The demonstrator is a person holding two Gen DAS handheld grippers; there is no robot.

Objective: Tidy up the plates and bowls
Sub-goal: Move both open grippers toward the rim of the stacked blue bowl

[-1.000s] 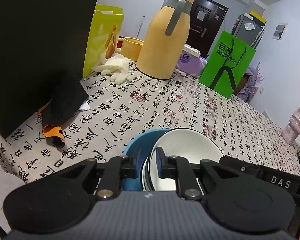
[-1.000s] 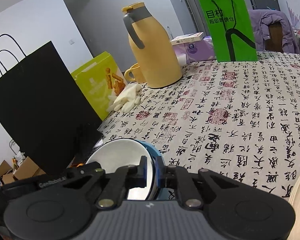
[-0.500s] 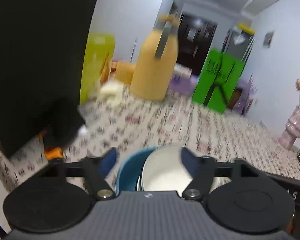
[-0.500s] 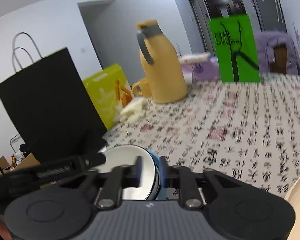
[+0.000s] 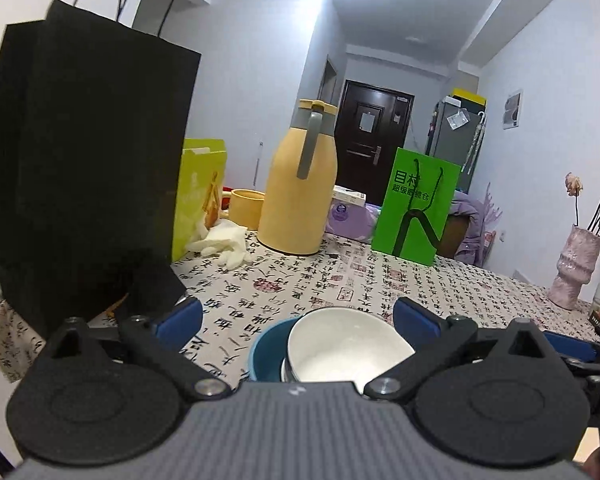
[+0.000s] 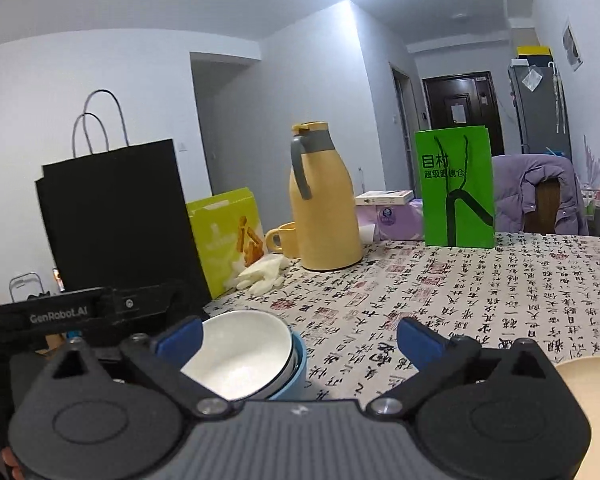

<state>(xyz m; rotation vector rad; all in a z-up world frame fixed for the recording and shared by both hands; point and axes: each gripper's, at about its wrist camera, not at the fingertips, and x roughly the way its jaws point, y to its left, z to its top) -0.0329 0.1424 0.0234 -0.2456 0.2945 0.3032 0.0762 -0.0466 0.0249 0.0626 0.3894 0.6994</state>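
At the tabletop's [image 5: 380, 280] left edge stands a black paper bag [image 5: 88, 168], with a yellow box [image 5: 198, 196], white gloves [image 5: 224, 240], a mug [image 5: 246, 208] and a yellow jug [image 5: 300, 192] along the far side, then a green bag [image 5: 416, 208]. At the near edge a white bowl [image 5: 344, 348] sits nested in a blue bowl [image 5: 268, 356]. The left hand-held gripper [image 5: 296, 316] is opening, its jaws spread on either side of the bowls, clear of them. The right hand-held gripper [image 6: 298, 332] is opening too, with only the bowls' right rim between its jaws. A beige plate [image 6: 588, 376] lies at the far right.
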